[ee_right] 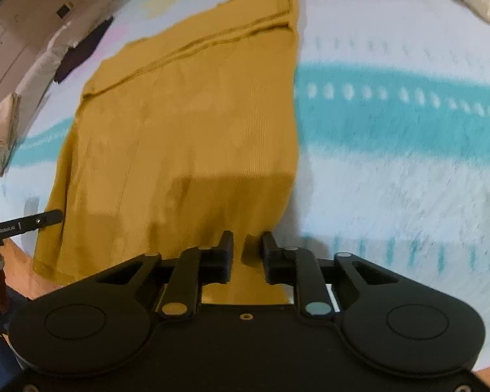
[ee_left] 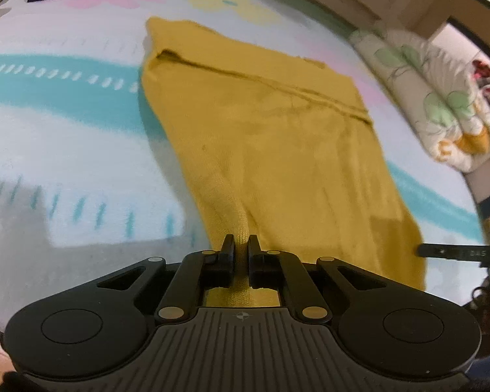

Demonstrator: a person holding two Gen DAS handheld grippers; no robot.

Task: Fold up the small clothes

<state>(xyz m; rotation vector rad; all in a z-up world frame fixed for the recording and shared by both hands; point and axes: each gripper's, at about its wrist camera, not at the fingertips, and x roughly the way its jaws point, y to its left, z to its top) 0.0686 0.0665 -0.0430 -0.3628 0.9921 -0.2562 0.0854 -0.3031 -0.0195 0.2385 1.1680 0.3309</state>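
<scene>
Both pairs of fingers are pinched on the near hem of the mustard garment point(ee_left: 277, 137), which lies flat on the patterned blanket point(ee_left: 65, 130): the left gripper point(ee_left: 241, 245) nearly closed on a ridge of cloth, the right gripper point(ee_right: 246, 245) slightly wider on a thicker bunch. To fold well, lift both corners evenly — keep the hem taut — and carry it level towards the far edge.

Warm indoor light; both fisheye views bend strongly at the edges. Motion blur softens the patterned mat point(ee_left: 81, 104), and shadows darken its near edge.
</scene>
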